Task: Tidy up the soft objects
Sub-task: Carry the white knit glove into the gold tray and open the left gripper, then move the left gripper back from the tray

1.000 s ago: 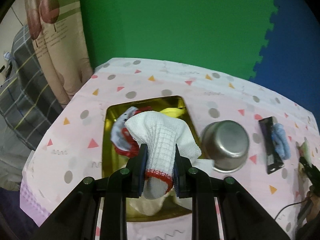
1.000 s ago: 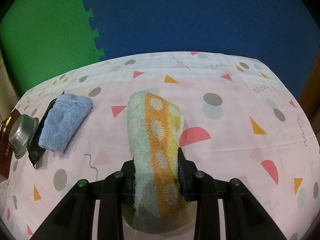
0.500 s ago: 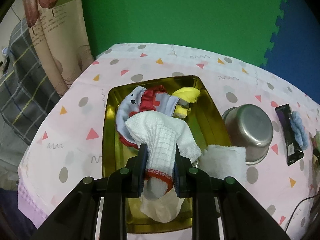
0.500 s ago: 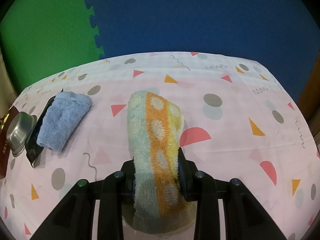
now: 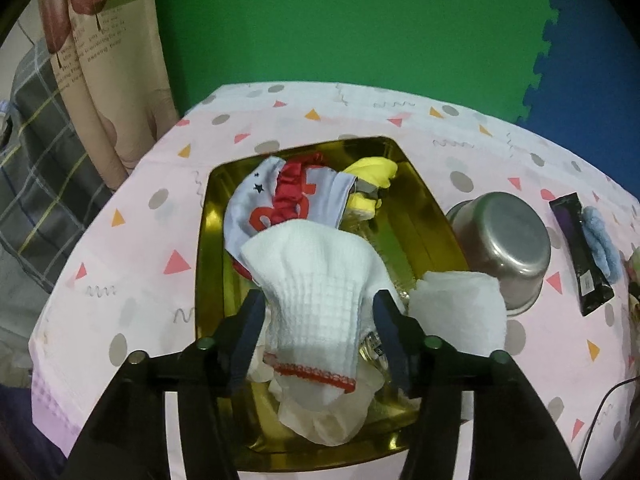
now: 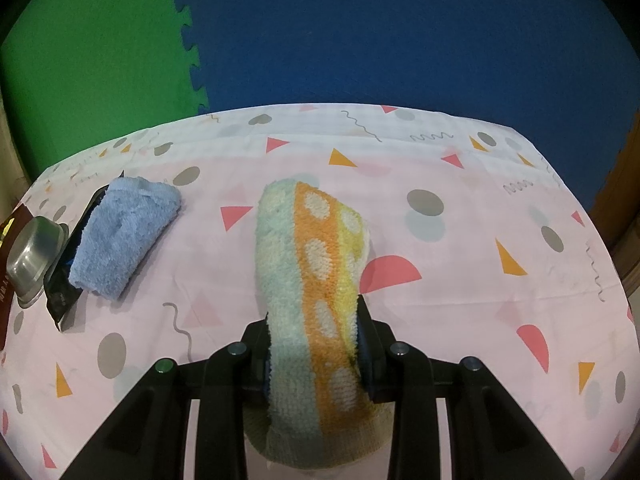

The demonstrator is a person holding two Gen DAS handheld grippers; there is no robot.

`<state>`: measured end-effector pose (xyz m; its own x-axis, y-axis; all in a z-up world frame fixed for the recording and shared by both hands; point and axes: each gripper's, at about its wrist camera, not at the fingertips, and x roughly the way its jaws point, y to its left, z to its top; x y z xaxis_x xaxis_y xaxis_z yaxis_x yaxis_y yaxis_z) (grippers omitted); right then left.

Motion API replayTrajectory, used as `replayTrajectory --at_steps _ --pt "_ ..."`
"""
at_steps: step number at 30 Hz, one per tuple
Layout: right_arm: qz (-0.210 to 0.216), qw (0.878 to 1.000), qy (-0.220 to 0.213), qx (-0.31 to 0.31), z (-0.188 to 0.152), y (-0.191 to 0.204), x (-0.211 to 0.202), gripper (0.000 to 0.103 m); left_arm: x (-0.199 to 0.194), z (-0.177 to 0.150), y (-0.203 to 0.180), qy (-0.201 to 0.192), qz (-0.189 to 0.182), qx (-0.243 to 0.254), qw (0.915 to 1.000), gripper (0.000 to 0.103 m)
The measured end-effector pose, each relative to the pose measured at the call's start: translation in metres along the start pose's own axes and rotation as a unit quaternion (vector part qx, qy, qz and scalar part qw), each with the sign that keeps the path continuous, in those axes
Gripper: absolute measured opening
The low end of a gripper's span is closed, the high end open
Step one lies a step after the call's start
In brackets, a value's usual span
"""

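Observation:
In the left wrist view, a white ribbed sock with a red cuff (image 5: 316, 280) lies between the fingers of my left gripper (image 5: 320, 320), whose jaws are opening and no longer squeeze it. The sock rests on the pile in a gold tray (image 5: 420, 216), on top of a grey and red garment (image 5: 272, 204), with a yellow piece (image 5: 372, 172) farther back. In the right wrist view, my right gripper (image 6: 314, 340) is shut on a fluffy orange, yellow and pale green dotted cloth (image 6: 316, 248) above the pink tablecloth.
A folded white cloth (image 5: 460, 312) lies over the tray's right rim beside an upturned steel bowl (image 5: 504, 240). A blue towel (image 6: 124, 232) lies partly on a black packet (image 6: 64, 292) next to the bowl (image 6: 34, 248). Green and blue foam mats stand behind the table.
My left gripper sank toward the tray with the white sock, then its jaws spread and the sock widened between them. The right gripper and its dotted cloth stayed put.

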<state>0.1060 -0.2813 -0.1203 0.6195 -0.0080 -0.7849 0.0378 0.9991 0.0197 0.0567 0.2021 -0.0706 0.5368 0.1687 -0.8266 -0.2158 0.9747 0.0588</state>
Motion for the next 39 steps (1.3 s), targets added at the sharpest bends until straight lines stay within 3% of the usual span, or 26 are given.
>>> replayTrajectory --at_steps 4,9,15,19,23,26,39 --pt "-0.003 1.000 0.000 -0.004 0.001 0.001 0.000 0.033 -0.013 0.000 0.002 -0.020 -0.001 -0.006 0.9998 0.061" --pt "-0.003 1.000 0.001 -0.003 0.001 0.001 0.000 0.033 -0.027 -0.005 0.009 -0.051 0.025 -0.032 0.9978 0.068" --pt "-0.008 1.000 0.001 -0.007 0.001 0.000 0.000 0.033 -0.030 -0.020 0.020 -0.060 0.049 -0.064 0.9950 0.069" --pt "-0.012 1.000 0.000 -0.010 0.001 0.001 0.000 0.033 -0.030 -0.030 0.028 -0.064 0.042 -0.083 0.9936 0.069" --pt "-0.018 1.000 0.001 -0.010 0.002 0.003 -0.001 0.033 -0.036 -0.037 0.033 -0.081 0.060 -0.087 0.9911 0.069" --pt "-0.026 1.000 0.002 -0.008 0.002 0.005 0.000 0.032 -0.038 -0.036 0.038 -0.089 0.050 -0.098 0.9900 0.069" --pt "-0.050 0.999 0.000 0.000 0.003 0.015 -0.010 0.028 -0.031 -0.036 0.047 -0.080 0.059 -0.100 0.9900 0.069"
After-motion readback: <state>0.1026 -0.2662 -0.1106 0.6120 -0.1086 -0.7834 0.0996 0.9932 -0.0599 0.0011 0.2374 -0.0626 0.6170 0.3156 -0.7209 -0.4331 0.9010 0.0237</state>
